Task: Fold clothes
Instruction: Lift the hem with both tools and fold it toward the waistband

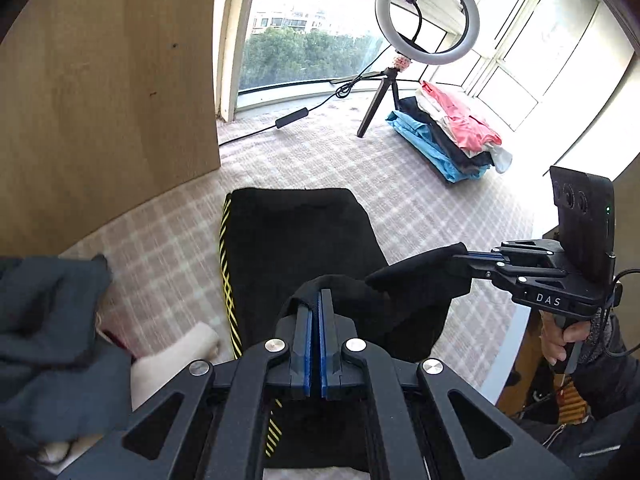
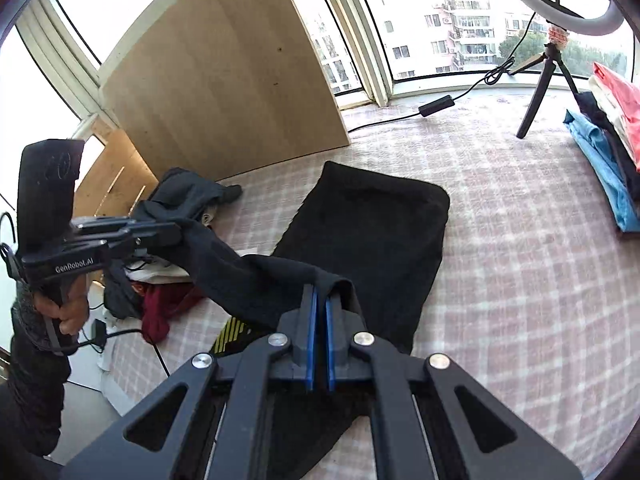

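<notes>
We take the black fabric garment with yellow striped trim as our landmark; it lies on the pink-and-white checked cloth surface, its far end flat and its near edge lifted.

Left of the garment sits a heap of unfolded clothes: a dark grey piece, something cream and a dark red item. Behind that heap and beyond the garment's far left corner stands a light wooden board.

At the garment's near edge we hold the left gripper, a black two-finger tool with blue pads. Its jaws are pressed together, pinching a fold of the black fabric that loops over the fingertips. In the right wrist view a hand grasps its handle.

Just right of it, along the same raised edge, we hold the right gripper, likewise clamped tight on the black cloth, which hangs between the two tools. The left wrist view shows its fingers buried in a bunched corner, and a hand on the grip.

Beyond the garment's far right corner stands a white ring light on a small black tripod, and just right of that lies a stack of folded clothes in blue, navy, cream and pink.
</notes>
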Tool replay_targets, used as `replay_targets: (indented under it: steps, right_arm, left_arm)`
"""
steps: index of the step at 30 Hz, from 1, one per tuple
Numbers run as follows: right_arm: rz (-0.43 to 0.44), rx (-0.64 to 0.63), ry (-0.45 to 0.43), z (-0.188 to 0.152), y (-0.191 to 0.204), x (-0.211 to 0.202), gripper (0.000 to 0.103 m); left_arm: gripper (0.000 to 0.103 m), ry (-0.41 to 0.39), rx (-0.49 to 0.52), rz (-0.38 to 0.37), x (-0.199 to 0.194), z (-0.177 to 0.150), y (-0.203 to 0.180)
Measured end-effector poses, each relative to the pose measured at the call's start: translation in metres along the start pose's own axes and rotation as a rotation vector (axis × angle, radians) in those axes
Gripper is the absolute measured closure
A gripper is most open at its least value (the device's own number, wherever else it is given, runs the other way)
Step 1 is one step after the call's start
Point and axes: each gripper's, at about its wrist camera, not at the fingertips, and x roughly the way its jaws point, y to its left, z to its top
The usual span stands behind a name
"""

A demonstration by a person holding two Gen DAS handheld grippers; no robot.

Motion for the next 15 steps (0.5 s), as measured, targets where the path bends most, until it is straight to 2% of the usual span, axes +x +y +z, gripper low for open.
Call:
replay_targets:
  steps: [3,6,12,15]
  right_arm:
    - [0.028,0.054,0.03,0.023,-0.025,0.025,0.099]
    - [0.026,0.125,0.06,0.041,-0.053,0.06,0.099]
    - [0.029,0.256,0.162,0.057,-0.106,0.122,0.098]
    - [0.031,0.332,0.235,0.058,-0.127,0.135,0.097]
  left_arm:
    - [0.101,0.036,0.0,0.013,0.011,0.028,0.008]
    - [0.101,0.084,-0.026,0.022,0.048,0.045,0.03]
    - [0.101,0.208,-0.034,0.024,0.12,0.057,0.066]
    - [0.099,0.237,-0.092,0.026,0.131,0.057,0.083]
